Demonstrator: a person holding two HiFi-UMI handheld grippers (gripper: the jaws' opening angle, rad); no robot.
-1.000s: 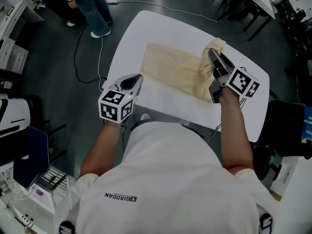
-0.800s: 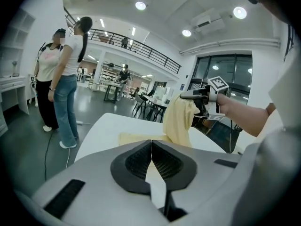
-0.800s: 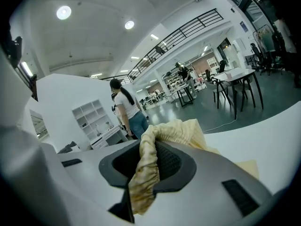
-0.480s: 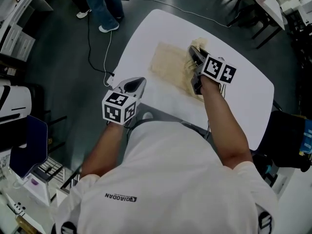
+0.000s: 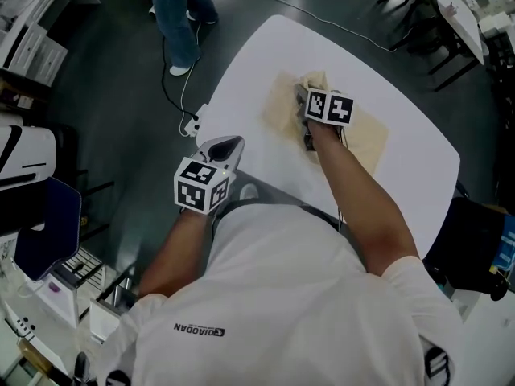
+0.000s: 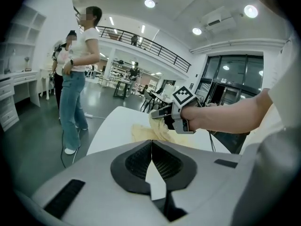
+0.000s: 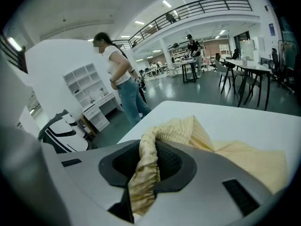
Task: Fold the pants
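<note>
Pale yellow pants lie on the white table, with one end doubled back over the rest. My right gripper is shut on the gathered elastic waistband, which hangs bunched between its jaws just above the cloth's left part. From the left gripper view, the right gripper holds that bunch over the flat fabric. My left gripper hovers at the table's near left edge, off the pants, shut with nothing in it. Its jaws meet along their tips.
A person in jeans stands by the table's far left side, seen too in the left gripper view. A cable and a power strip lie on the floor there. Chairs stand at the back right.
My right gripper has carried the waistband from the pants' right end leftward and down over the rest, so the cloth now lies doubled. The left gripper has barely shifted at the table edge.
</note>
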